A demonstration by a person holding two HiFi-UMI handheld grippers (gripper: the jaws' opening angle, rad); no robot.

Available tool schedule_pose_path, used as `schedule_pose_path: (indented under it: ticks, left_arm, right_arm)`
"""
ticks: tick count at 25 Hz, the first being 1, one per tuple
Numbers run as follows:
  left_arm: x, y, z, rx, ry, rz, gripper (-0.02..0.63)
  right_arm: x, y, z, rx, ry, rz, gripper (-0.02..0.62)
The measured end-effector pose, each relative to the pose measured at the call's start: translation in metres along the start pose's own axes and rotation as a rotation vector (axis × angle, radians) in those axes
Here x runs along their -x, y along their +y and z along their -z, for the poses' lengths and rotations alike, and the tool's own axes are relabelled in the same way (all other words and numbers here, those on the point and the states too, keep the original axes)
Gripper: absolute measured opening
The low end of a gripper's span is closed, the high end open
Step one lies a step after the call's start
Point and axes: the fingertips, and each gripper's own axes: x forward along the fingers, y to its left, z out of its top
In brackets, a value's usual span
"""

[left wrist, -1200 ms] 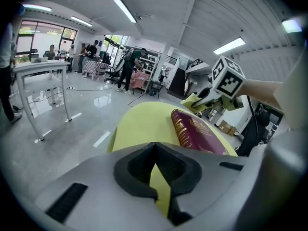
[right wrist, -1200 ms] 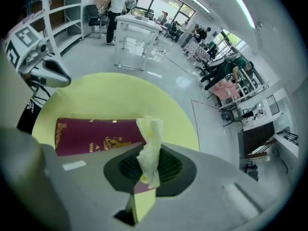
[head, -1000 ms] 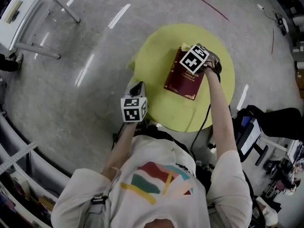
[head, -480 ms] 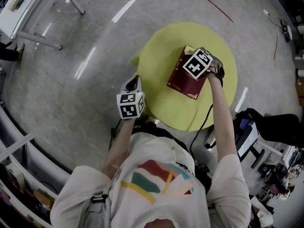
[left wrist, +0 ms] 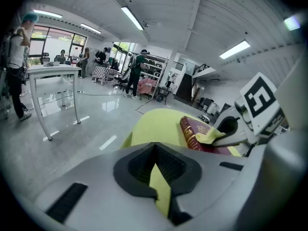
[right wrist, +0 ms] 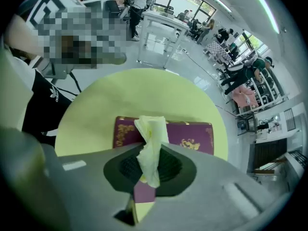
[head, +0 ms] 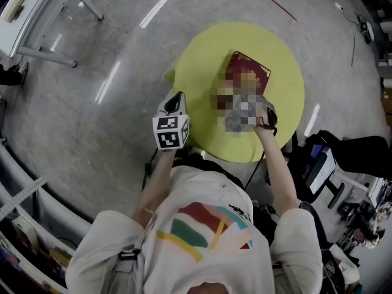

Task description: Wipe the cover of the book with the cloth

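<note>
A maroon book [head: 250, 71] with gold print lies on the round yellow table [head: 202, 72]. In the right gripper view the book [right wrist: 190, 134] lies straight below the jaws. My right gripper [right wrist: 149, 163] is shut on a pale yellow cloth [right wrist: 151, 143], which it holds at the book's near end. From the left gripper view the cloth [left wrist: 207, 137] rests on the book's cover [left wrist: 195, 131], pinched by the right gripper [left wrist: 215, 137]. My left gripper [left wrist: 155, 166] is shut on nothing and hovers at the table's near left edge [head: 175, 101], apart from the book.
A white table on metal legs [head: 27, 17] stands far left on the grey floor. Dark bags and gear [head: 327, 164] lie on the floor to the right of the yellow table. Several people stand by shelves in the background [left wrist: 137, 73].
My right gripper has slid the cloth along the cover toward the book's near end, uncovering the far half. The left gripper has stayed at the table's edge.
</note>
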Motion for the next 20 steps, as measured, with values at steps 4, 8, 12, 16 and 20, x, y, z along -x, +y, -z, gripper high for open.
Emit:
schedule_pose_path:
  ticks: [4,8,12,16,20]
  left_arm:
    - [-0.001,-0.003,-0.006,-0.017,-0.009,0.008,0.015]
    - [-0.004,-0.005,-0.012,-0.012,-0.016,0.015,0.014]
    - [-0.005,-0.011,-0.016,-0.023,-0.026,0.027,0.014]
    - [-0.004,-0.013,-0.017,-0.032,-0.030,0.035,0.015]
    - [-0.003,-0.010,-0.019,-0.029,-0.034,0.030,0.014]
  right_arm:
    - [0.008,0.039,-0.002,0.010,-0.008,-0.028,0.029]
    - [0.010,0.059,0.001,-0.004,0.000,-0.034,0.029]
    - [0.012,0.072,0.002,-0.002,0.000,-0.051,0.028]
    - [0.011,0.078,0.003,0.011,-0.002,-0.040,0.029]
    - [0.012,0.078,0.001,0.002,-0.009,-0.042,0.028]
